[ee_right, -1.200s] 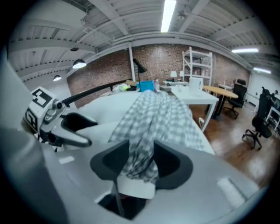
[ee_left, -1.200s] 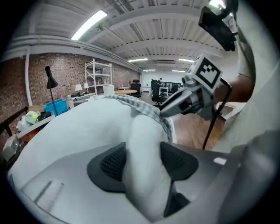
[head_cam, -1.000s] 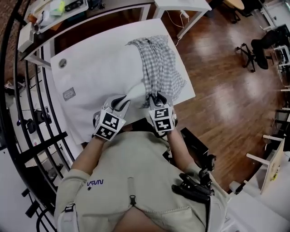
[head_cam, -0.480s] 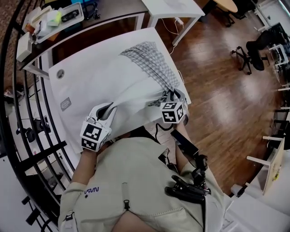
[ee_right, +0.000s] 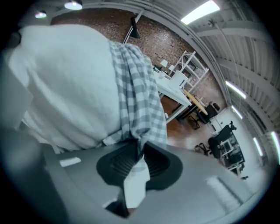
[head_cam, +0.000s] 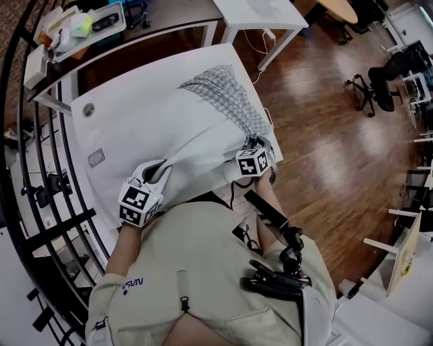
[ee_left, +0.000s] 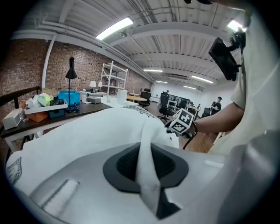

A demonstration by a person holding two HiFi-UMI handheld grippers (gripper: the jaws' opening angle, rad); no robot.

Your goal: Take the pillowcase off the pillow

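A white pillow (head_cam: 155, 121) lies on the white table (head_cam: 81, 125). Its grey-checked pillowcase (head_cam: 226, 91) covers only the far right end and trails down the right side. My left gripper (head_cam: 157, 170) is shut on the pillow's near white corner (ee_left: 146, 144), its jaws having just closed tighter. At the table's near right edge, my right gripper (head_cam: 252, 143) is shut on the pillowcase's edge (ee_right: 135, 100), its jaws having just closed on the cloth. In the right gripper view the checked fabric runs between the pads (ee_right: 118, 164).
A dark desk (head_cam: 155, 20) with bins and clutter stands behind the table, with a white table (head_cam: 260, 10) beside it. A black railing (head_cam: 34, 169) runs along the left. Wood floor (head_cam: 325, 149) and an office chair (head_cam: 385, 74) lie to the right.
My right gripper moved right to the table's near right edge, pulling the checked cloth out along the pillow's side. My left gripper shifted left with the white corner.
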